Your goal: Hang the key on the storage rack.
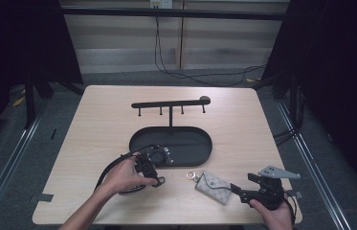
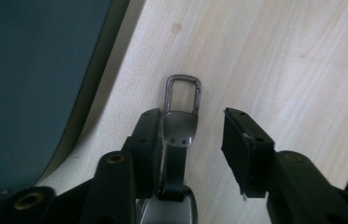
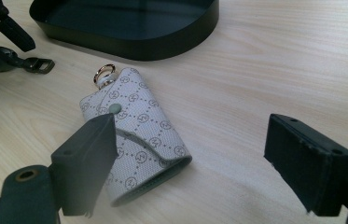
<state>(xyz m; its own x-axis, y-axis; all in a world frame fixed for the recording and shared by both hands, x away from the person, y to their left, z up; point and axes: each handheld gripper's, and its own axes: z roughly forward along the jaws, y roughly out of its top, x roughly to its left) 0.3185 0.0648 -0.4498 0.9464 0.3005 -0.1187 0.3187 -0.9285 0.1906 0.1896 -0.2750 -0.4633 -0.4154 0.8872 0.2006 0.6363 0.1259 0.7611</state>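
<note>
- Left claw (image 1: 159, 181) lying low on the surface (image 1: 99, 120), just beside the near-left rim of the black oval tray (image 1: 200, 143).
- Jaws standing apart; metal snap clip (image 2: 181, 109) sitting between them, resting against one pad (image 2: 146, 140), well clear of the other. Not being pinched. Reading this as a release, or a grip not yet closed.
- Clip lying flat on the wood, its dark strap (image 1: 114, 167) looping back around the left hand (image 1: 126, 175). Likely kept low so the hook end stays steady for a pick.
- Right claw (image 1: 237, 189) waiting at the near-right corner, jaws spread wide, clamping nothing.
- Grey key pouch (image 3: 136, 140) lying flat between tray and right claw, ring end (image 3: 104, 74) pointing toward the tray; one jaw overlapping its near corner in the right gripper view, touching or not impossible to tell. Probably lined up for a grab across the narrow body.
- Black hook rack (image 1: 171, 103) standing behind the tray, pegs hanging free — plausibly the place for ring or clip.
- Pouch fabric carrying a repeating circular monogram in a diamond grid; letters too small for reading. No other writing legible.
</note>
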